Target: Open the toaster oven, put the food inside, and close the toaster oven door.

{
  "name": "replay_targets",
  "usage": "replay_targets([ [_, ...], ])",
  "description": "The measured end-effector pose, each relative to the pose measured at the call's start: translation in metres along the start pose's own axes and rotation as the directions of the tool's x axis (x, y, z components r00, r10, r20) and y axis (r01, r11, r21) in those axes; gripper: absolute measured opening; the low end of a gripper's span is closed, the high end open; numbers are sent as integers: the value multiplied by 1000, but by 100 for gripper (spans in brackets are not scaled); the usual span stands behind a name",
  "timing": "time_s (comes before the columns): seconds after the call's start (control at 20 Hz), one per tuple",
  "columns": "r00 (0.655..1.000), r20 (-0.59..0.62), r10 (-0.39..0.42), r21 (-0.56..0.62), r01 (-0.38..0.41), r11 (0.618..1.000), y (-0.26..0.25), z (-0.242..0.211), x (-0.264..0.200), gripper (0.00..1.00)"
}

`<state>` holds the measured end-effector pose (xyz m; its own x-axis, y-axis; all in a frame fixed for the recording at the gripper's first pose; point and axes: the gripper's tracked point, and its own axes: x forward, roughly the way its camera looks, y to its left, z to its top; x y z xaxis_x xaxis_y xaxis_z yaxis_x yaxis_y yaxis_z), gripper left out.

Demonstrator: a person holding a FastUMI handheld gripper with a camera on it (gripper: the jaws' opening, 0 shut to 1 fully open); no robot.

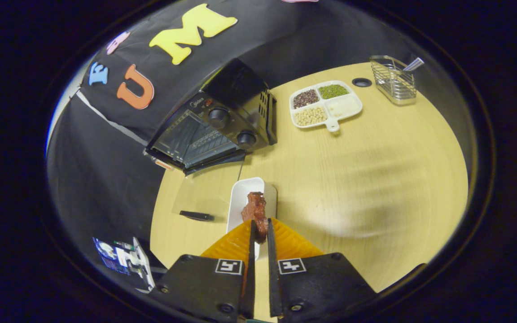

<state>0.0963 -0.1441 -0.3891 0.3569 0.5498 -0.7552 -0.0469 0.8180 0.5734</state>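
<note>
A reddish-brown piece of food (pixel 256 210) is pinched between my two fingers, its upper end sticking out past the fingertips. My gripper (pixel 259 229) is shut on it, held above a white rectangular dish (pixel 242 197) on the light wooden table (pixel 375 179). Beyond the dish, at the table's far left corner, stands the black toaster oven (pixel 222 119) with two round knobs. Its glass door (pixel 191 139) appears folded down and open.
A white divided tray (pixel 326 105) of beans and grains lies beyond to the right, a wire basket (pixel 393 78) further back. A round black grommet (pixel 361 82) sits between them. A small dark flat object (pixel 197 216) lies left of the dish near the table edge.
</note>
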Motion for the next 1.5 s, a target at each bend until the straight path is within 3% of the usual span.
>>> replay_targets([
  [0.2,999,29,-22,-31,23,999,11,-4,-16,8],
  [0.55,983,147,-106,-207,136,969,63,-2,-59,8],
  [0.85,937,293,-189,-393,298,870,130,-13,-63,8],
  [1.1,869,455,-193,-468,418,778,193,-16,-50,8],
  [1.5,794,584,-168,-421,473,774,241,1,-2,8],
])
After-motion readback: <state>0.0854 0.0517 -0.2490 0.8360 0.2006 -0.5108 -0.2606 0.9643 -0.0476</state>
